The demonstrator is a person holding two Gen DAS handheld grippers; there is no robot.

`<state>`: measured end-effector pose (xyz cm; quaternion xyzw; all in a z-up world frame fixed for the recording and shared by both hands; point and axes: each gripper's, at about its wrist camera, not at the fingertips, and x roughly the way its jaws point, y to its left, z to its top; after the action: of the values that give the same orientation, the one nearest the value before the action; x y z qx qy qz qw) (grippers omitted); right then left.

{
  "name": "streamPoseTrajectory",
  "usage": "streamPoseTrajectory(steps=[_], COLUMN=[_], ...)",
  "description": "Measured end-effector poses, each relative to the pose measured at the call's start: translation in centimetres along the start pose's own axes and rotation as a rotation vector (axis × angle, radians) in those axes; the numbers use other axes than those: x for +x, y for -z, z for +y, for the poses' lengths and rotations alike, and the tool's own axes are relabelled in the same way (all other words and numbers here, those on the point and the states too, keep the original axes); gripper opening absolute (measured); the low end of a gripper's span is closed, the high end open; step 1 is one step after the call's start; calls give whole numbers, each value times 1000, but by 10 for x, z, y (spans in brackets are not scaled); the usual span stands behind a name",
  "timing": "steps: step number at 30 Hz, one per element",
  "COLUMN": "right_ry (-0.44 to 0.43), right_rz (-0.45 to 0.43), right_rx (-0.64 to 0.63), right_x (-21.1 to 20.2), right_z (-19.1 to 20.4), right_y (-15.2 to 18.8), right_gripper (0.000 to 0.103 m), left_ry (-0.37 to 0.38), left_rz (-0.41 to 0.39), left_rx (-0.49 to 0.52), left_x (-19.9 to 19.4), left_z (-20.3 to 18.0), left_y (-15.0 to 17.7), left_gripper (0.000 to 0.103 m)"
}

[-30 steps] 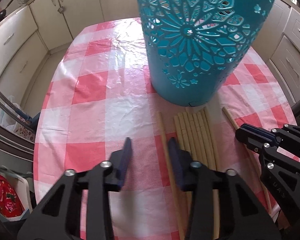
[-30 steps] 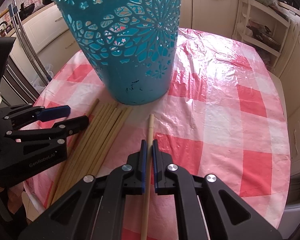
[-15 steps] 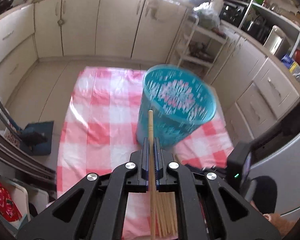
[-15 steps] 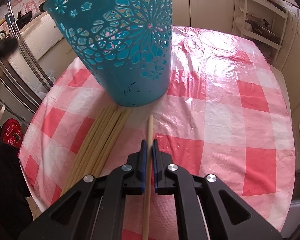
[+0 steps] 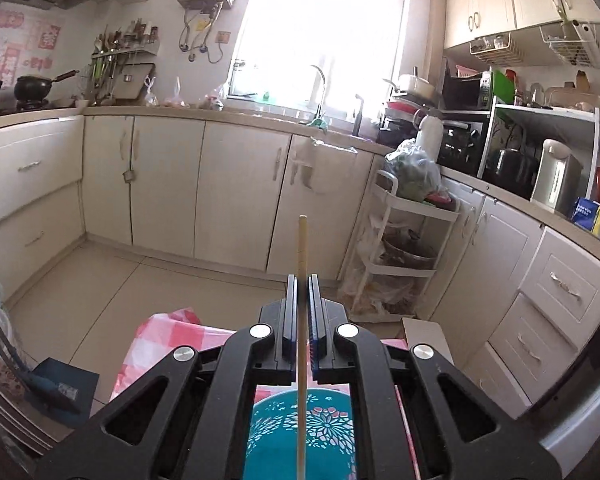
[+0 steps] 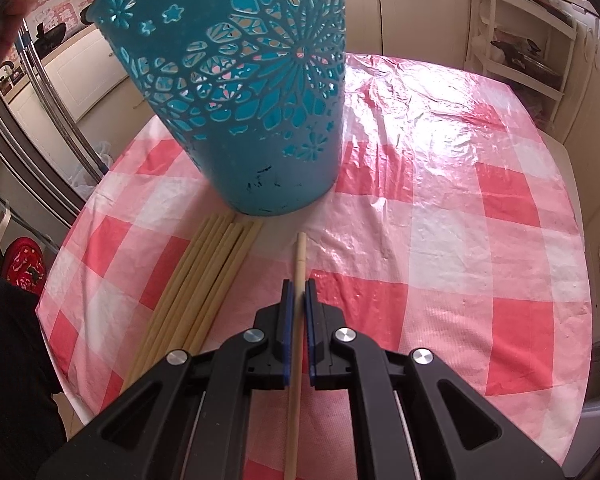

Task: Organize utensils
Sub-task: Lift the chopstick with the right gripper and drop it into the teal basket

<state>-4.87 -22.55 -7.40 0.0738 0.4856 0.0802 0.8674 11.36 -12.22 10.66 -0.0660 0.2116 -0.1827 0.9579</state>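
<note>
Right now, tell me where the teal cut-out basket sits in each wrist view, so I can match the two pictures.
Left wrist view: the teal basket is at the bottom centre, seen from above through the frame of the left hand-held gripper, behind the chopstick it clamps.
Right wrist view: the basket fills the upper left, standing on the table.
Shared landmark: the pink checked tablecloth under the basket.

Right gripper [image 6: 296, 292] clamped on one chopstick [image 6: 299, 256] (loose bundle [image 6: 196, 280] beside it), teal basket [image 6: 252, 92] ahead.
</note>
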Motion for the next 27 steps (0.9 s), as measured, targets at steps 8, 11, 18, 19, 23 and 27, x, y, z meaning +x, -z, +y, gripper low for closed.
streamPoseTrajectory(steps=[8,11,18,19,23,27], right_ry=[-46,-60,-17,5,92,33], right_rz=[9,15,22,19,-15,-41], right_rx=[34,34,-25,-50,-135,-4], right_x=[1,0,-2,-2,0,-19], right_z=[-9,-12,-5,-1,16,-4], right_y=[-3,-4,-1,0,5,4], right_gripper=[6,7,7,7,6,6], left_ry=[-52,-86,-159,-171,-207,-235], left_rz=[183,205,168,164,171,206], left_rx=[63,57,42,46,52,-13], left_x=[21,4,-52,-58,-69,-67], left_z=[18,35,78,84,103,126], left_y=[49,60,66,69,86,103], left_gripper=[16,48,76,78,79,79])
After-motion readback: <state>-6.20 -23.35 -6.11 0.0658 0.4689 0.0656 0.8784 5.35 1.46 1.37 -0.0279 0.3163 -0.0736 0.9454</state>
